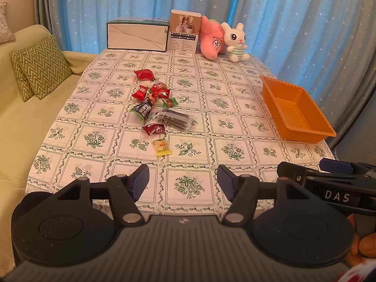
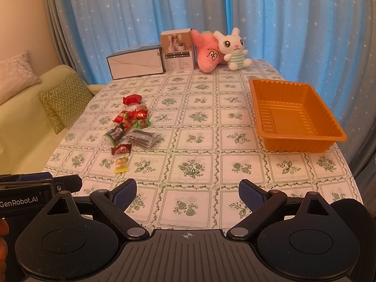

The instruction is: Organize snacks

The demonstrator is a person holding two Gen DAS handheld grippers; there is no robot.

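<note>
Both hand-held grippers, left hand-held gripper (image 1: 183,182) and right hand-held gripper (image 2: 188,196), hover open and empty above the table (image 2: 235,164); sorting looks unstarted, so next likely means grasping the nearest yellow candy (image 1: 162,147) for the orange tray (image 2: 298,138).

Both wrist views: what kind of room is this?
Likely a home living room: a sofa with cushions beside the cloth-covered table, starry curtains behind, plush toys at its far edge.
</note>
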